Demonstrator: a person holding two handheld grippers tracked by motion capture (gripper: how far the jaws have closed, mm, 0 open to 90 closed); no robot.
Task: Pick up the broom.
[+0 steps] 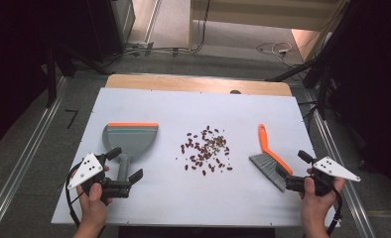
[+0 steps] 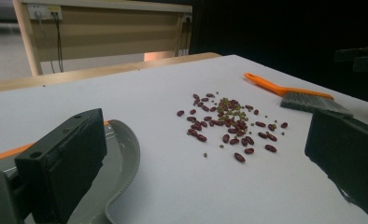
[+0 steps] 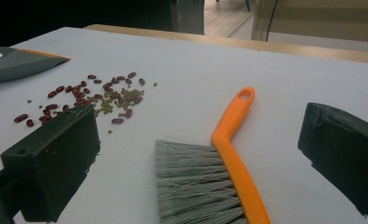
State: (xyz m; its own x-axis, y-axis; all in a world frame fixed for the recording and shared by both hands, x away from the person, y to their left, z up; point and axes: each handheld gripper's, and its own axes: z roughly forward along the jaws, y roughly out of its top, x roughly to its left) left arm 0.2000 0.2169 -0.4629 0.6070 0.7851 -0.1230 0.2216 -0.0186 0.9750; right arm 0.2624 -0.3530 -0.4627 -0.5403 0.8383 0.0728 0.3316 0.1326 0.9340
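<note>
A grey dustpan point(image 1: 131, 136) with an orange lip lies left of centre on the white board point(image 1: 193, 106). My left gripper point(image 1: 126, 164) stands open over its handle, one jaw on each side, pads not touching it. In the left gripper view the dustpan point(image 2: 121, 158) lies beside the left finger point(image 2: 60, 163). Red and green beans point(image 1: 207, 148) are scattered mid-board. An orange-handled brush point(image 1: 267, 151) with grey bristles lies to their right. My right gripper point(image 1: 292, 162) is open at the bristle end. The brush point(image 3: 231, 149) lies between its spread fingers point(image 3: 56, 158), untouched.
The white board rests on a wooden table whose far edge point(image 1: 198, 83) shows beyond it. Metal rails point(image 1: 22, 158) run along both sides on the floor. Cables point(image 1: 273, 48) lie on the floor behind the table. Bare board surrounds the beans.
</note>
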